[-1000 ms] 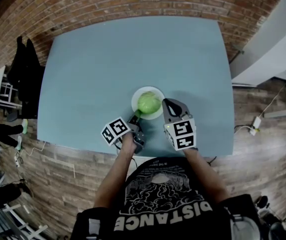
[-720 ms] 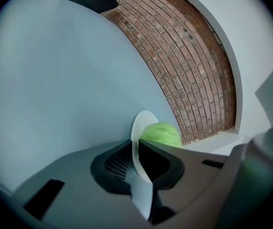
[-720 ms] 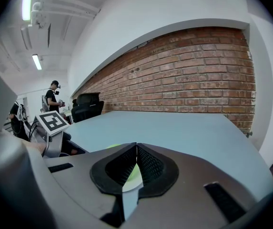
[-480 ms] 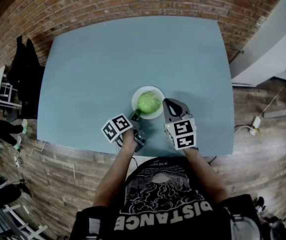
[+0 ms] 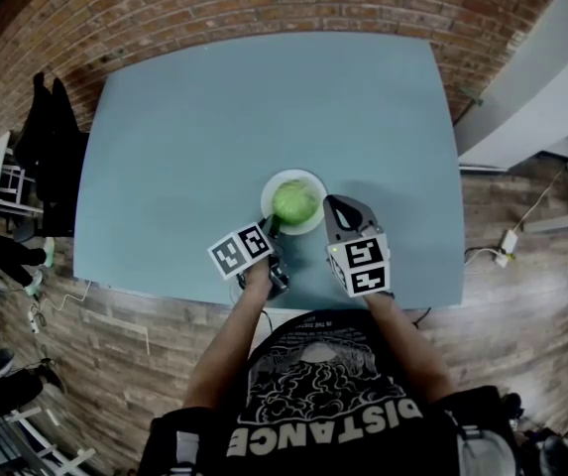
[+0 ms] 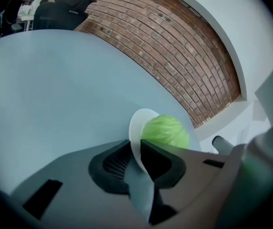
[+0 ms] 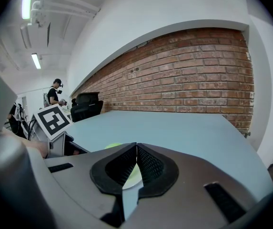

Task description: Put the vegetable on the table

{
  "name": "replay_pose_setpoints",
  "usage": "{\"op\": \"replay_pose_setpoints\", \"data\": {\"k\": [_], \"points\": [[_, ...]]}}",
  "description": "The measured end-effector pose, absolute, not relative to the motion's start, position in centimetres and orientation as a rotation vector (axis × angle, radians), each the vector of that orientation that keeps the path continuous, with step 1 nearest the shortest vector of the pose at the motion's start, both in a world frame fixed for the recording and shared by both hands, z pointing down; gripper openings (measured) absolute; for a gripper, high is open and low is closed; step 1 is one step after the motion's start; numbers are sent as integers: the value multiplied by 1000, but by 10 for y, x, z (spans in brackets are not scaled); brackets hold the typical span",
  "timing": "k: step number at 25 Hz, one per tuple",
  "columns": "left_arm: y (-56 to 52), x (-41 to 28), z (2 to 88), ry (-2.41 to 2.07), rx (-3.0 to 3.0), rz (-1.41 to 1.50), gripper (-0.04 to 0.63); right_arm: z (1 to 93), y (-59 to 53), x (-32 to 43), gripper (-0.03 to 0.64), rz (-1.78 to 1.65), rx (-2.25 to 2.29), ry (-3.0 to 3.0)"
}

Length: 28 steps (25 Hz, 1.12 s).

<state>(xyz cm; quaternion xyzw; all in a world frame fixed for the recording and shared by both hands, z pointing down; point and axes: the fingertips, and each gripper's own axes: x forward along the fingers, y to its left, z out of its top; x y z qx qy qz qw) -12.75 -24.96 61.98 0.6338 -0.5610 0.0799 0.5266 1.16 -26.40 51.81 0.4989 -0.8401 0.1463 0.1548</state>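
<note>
Clamping plate (image 6: 136, 126), left tongs (image 6: 137, 146), shirt (image 5: 315, 385) "DISTANCE"

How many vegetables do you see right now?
1. A green cabbage sits on the white plate, near the front edge of the table. The left claw is shut on the plate's rim. No others appear hidden.

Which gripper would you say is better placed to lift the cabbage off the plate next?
Probably the right gripper: its jaws are shut on nothing, and it sits just beside the cabbage. The left gripper is occupied, clamped on the rim of the plate.
</note>
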Motion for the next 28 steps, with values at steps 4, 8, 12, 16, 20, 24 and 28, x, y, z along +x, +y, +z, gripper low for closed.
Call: {"op": "replay_pose_setpoints", "data": {"k": [4,8,12,16,20,24,28], "points": [[-250,-128,617,-1392,1572,320,61,515,-265,13,9,414,1440,-2415],[-253,-128,612,-1480,1693,523,64,513,-265,16,9,413,1441,-2413],[-258,-133,608,-1503,1708,518,66,515,-264,14,9,409,1428,-2413],[-262,-128,595,-1470,1803,443,66,510,-264,9,9,409,1414,-2432],[-261,-124,583,-1465,1888,425,64,508,-262,4,9,394,1404,-2444],[-255,-122,560,-1500,1958,389,45,504,-257,-2,9,385,1390,-2457],[-250,-118,539,-1508,2004,315,9,499,-252,-5,9,376,1387,-2473]]}}
